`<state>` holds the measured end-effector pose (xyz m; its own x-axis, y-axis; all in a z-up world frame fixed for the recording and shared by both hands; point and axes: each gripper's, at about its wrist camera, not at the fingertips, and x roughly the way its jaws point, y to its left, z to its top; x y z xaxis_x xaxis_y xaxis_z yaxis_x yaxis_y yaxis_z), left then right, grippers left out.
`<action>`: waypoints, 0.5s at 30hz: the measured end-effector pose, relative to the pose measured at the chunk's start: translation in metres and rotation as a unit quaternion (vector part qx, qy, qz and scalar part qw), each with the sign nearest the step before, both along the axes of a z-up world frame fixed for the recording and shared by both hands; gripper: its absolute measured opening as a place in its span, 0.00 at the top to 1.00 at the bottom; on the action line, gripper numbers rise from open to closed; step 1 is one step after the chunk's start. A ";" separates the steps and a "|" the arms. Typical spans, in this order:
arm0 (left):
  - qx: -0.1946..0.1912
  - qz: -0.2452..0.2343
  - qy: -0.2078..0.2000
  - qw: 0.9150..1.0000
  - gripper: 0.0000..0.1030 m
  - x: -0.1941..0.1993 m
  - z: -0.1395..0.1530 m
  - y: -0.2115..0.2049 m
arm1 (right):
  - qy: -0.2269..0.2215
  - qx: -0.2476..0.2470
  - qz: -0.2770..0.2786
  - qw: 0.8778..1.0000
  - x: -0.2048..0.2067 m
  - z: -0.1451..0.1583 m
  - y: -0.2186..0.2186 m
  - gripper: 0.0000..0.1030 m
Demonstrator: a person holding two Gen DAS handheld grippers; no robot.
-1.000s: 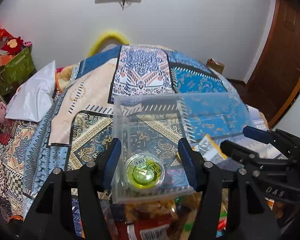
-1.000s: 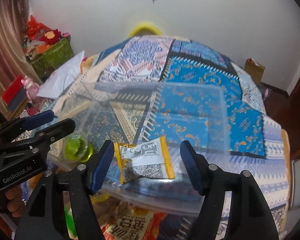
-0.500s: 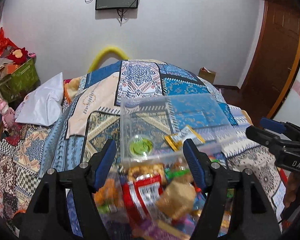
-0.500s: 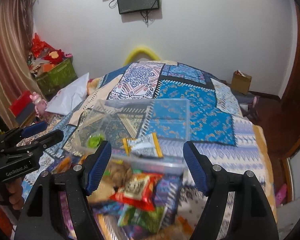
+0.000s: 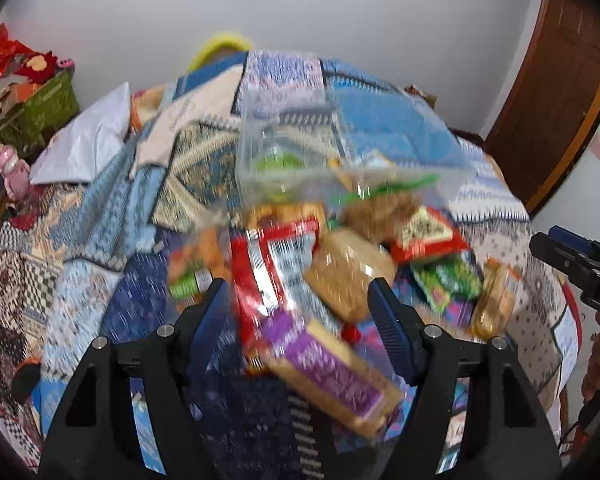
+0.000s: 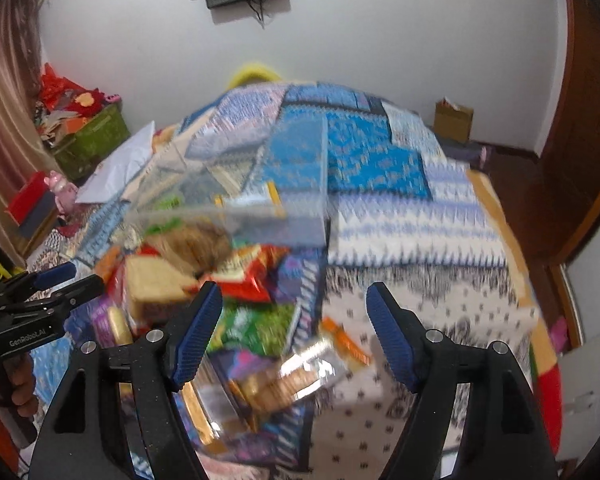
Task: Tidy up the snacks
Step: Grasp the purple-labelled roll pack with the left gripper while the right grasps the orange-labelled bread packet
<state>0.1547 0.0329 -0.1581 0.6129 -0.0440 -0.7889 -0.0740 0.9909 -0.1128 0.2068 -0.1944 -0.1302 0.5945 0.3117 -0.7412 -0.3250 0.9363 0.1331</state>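
A clear plastic box [image 5: 300, 148] sits on the patterned bedspread and holds a green cup [image 5: 278, 162] and a yellow-edged packet [image 6: 260, 200]. In front of it lies a heap of snack packs: a red pack [image 5: 268, 272], a tan pack [image 5: 348, 276], a purple pack [image 5: 332, 372], a green pack [image 6: 260, 324]. My left gripper [image 5: 300, 312] is open and empty above the heap. My right gripper [image 6: 294, 320] is open and empty above the heap's right side; it also shows at the right edge of the left wrist view [image 5: 572, 260]. Both views are blurred.
The bedspread [image 6: 420, 240] covers a bed with free room to the right of the heap. A white pillow [image 5: 84, 140] lies at the left. A green basket [image 5: 40, 108] stands beyond the bed's left side. A wooden door [image 5: 556, 80] is at the right.
Both grippers have pulled back from the clear box, where they hung close over the cup and packet. The snack heap has come into view under them. Both stay open.
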 end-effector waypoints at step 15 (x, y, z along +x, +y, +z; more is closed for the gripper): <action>-0.019 -0.017 0.050 0.998 0.31 -0.024 -0.041 -0.019 | 0.082 0.015 -0.013 0.996 -0.011 -0.066 -0.008 0.30</action>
